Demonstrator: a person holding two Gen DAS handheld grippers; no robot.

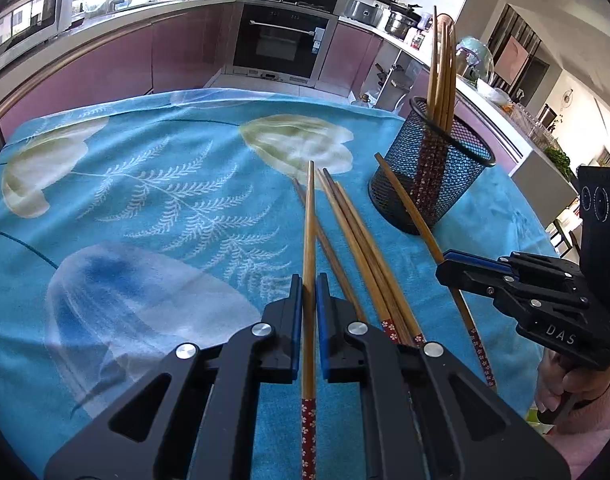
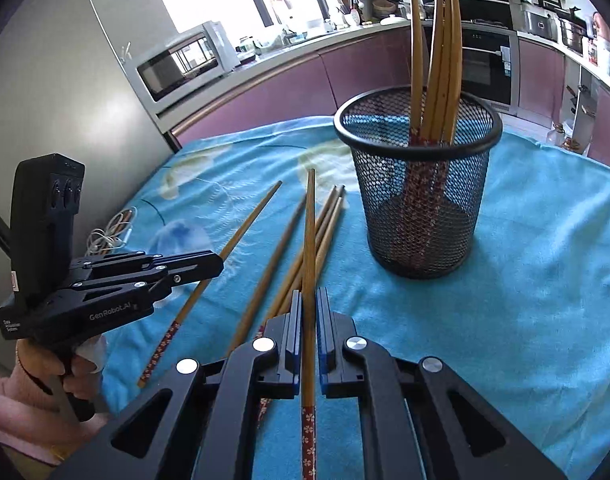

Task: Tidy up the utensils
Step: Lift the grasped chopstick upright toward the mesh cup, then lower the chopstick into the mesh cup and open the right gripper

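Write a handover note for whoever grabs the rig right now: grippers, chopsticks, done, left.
Left gripper: shut on one chopstick, tip pointing away over the table.
Right gripper: shut on another chopstick, aimed left of the mesh holder.
Mesh holder stands upright on the blue floral cloth, to the right of the loose pile.
Done: several chopsticks in holder stand tips up, patterned ends down.
Left: drop in the two held ones, then the loose chopsticks lying on the cloth between the grippers, about four.
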